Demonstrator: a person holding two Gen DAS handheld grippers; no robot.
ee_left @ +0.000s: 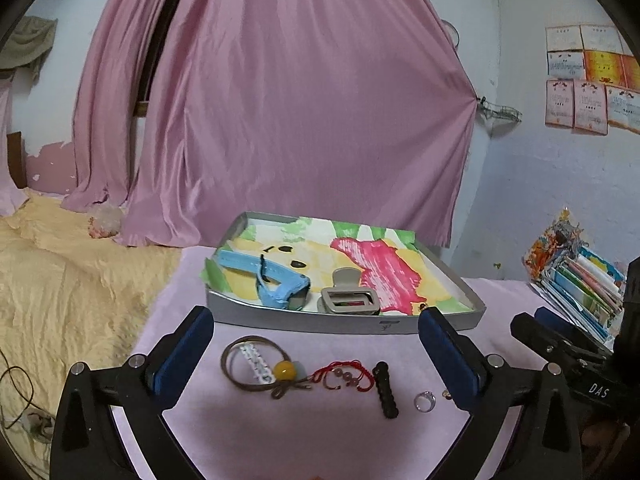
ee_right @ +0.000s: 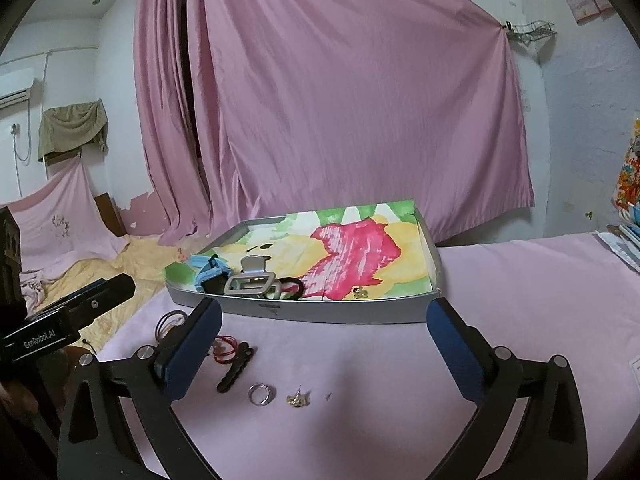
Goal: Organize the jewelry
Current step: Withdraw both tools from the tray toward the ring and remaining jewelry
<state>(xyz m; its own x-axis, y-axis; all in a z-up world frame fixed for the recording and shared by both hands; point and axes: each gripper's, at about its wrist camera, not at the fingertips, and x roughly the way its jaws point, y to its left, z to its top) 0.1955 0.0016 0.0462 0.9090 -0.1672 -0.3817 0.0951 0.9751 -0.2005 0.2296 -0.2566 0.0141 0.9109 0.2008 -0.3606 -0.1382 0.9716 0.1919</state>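
Both tongs released, left tongs point(ee_left: 316, 354), right tongs point(ee_right: 324, 344), one ring point(ee_right: 262, 393), one tray point(ee_right: 344, 312), two items inside.

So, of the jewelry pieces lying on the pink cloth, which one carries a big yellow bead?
The brown cord bracelet, farthest left in the row. Its yellow bead sets it apart from the red string bracelet, which has only small pale beads.

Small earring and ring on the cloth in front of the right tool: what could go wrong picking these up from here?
1. The gold earring and a tiny dark piece beside it lie flat on soft pink cloth; the wide pads of the open right tool may pinch fabric or miss them.
2. The clear ring could roll or flick away when squeezed.
3. The red cord bracelet touches the black clip, so lifting one might drag the other.
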